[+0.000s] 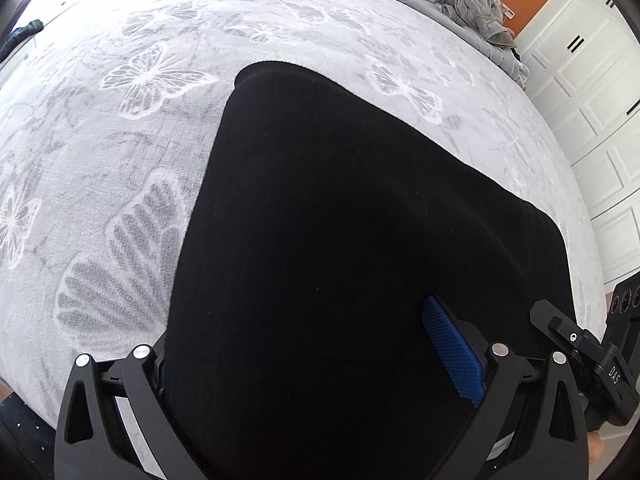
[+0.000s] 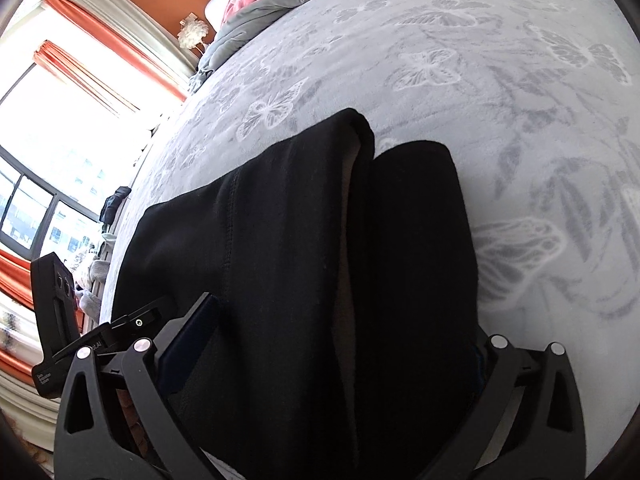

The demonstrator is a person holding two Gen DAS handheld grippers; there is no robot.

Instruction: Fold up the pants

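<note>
With the black pants (image 1: pixel 340 220) lying partly folded on the butterfly-patterned bed (image 1: pixel 120 128), both left tongs (image 1: pixel 320 364) and right tongs (image 2: pixel 332 360) stand wide over the near cloth, apparently between folds; next they must pinch an edge.

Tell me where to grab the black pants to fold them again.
Grip the pants at the near edge, one corner per hand-held gripper, coming from the bed's near side. They lie flat, already doubled, with leg ends pointing away, so lifting the near edge carries it over them.
</note>
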